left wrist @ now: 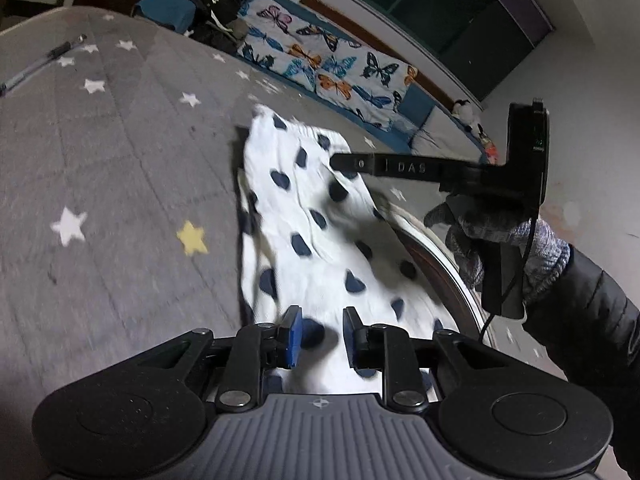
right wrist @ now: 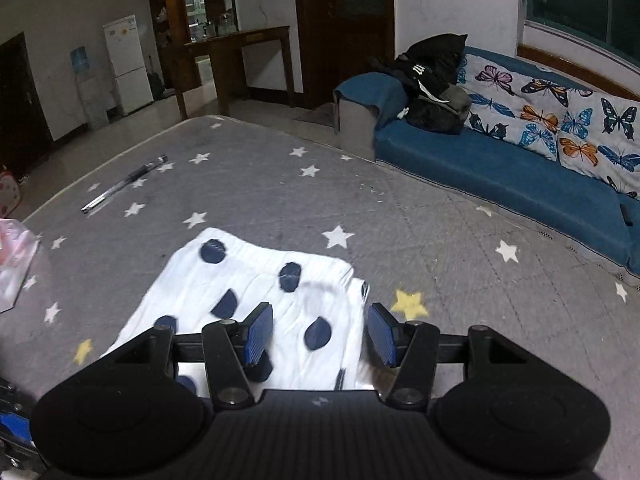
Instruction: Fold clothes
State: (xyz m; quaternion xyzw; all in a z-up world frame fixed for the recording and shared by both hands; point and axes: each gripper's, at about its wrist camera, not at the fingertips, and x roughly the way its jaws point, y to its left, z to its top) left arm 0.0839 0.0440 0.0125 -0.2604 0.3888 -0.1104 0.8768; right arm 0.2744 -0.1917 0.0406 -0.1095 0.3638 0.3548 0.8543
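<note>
A white garment with dark blue dots lies on the grey star-patterned cloth; it also shows in the right wrist view. My left gripper is open, its blue pads just above the garment's near end. My right gripper is open over the garment's near right part, holding nothing. In the left wrist view the right gripper's body reaches in from the right, held by a gloved hand, its finger over the garment's far part.
A pen lies on the cloth at the far left. A blue sofa with a butterfly cover and dark clothes stands behind. A pink bag sits at the left edge. A round metal rim shows beside the garment.
</note>
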